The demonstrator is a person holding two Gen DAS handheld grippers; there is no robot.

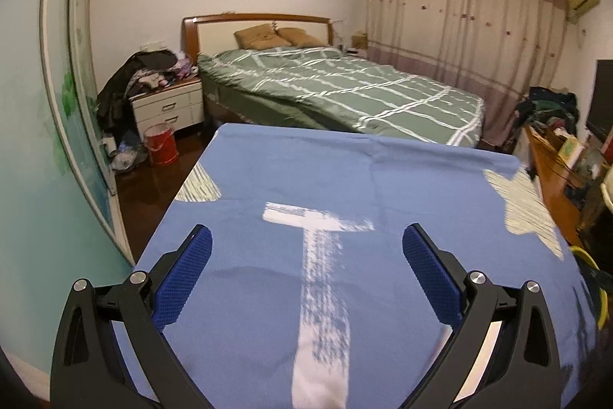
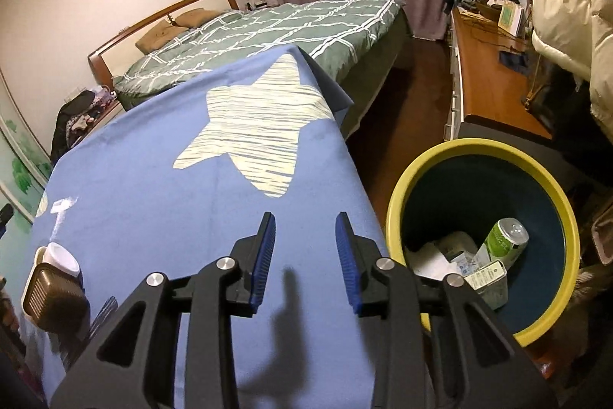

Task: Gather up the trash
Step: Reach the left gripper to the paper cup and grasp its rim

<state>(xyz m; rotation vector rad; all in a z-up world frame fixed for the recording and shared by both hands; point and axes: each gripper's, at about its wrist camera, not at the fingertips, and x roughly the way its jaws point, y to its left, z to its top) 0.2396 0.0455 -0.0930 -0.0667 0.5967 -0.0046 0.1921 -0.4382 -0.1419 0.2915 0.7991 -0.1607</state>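
From the left wrist, the left gripper (image 1: 306, 244) hangs over a table draped in a blue cloth (image 1: 268, 175), its jaws spread wide with nothing between them; the stretch of cloth below shows only a white printed mark (image 1: 322, 263) and pale star shapes at the edges, and a green-checked bed (image 1: 345, 91) lies beyond. From the right wrist, the right gripper (image 2: 305, 248) points down at the same cloth near its right edge, jaws parted a little and empty (its shadow falls on the fabric beneath). Just right of the table stands a yellow-rimmed bin (image 2: 398, 194) holding the collected trash: a green can (image 2: 505, 240) leaning upright, a small carton (image 2: 488, 275) and white paper (image 2: 433, 259). A brown basket (image 2: 53, 298) sits at the cloth's left edge
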